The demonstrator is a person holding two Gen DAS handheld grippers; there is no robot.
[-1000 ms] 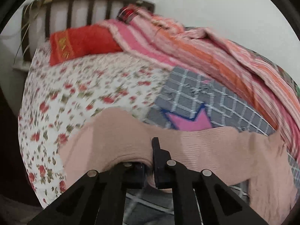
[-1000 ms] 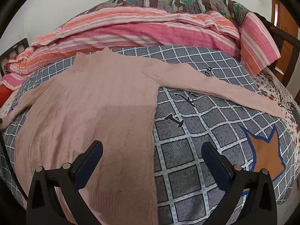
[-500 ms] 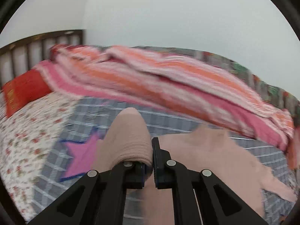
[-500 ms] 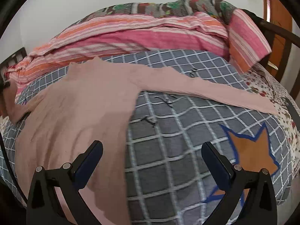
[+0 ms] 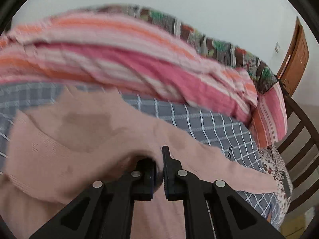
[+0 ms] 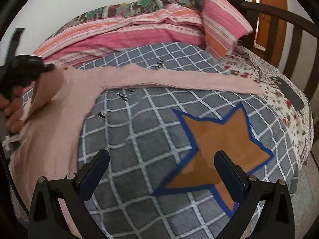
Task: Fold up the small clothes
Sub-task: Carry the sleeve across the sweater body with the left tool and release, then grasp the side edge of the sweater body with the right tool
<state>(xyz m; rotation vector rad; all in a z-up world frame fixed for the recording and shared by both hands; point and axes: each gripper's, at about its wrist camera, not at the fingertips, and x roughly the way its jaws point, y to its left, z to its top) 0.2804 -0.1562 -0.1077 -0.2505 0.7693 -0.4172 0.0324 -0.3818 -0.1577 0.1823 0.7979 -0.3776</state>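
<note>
Sweater (image 6: 65, 107), pink knit, lies spread on the bed's grey checked blanket (image 6: 139, 131), body to your left, one long sleeve (image 6: 179, 79) running rightward across the blanket toward the floral sheet (image 6: 279, 91). Striped quilt (image 6: 123, 33) is bunched along the far side. Your left tongs (image 5: 158, 171) are clamped on the other sleeve, carrying it over the body. Your right tongs (image 6: 162, 171) stand wide apart, holding nothing, above the orange star (image 6: 217, 137). The outstretched sleeve lies beyond them, its long axis crosswise to their line; your right hand is judged the nearer one.
</note>
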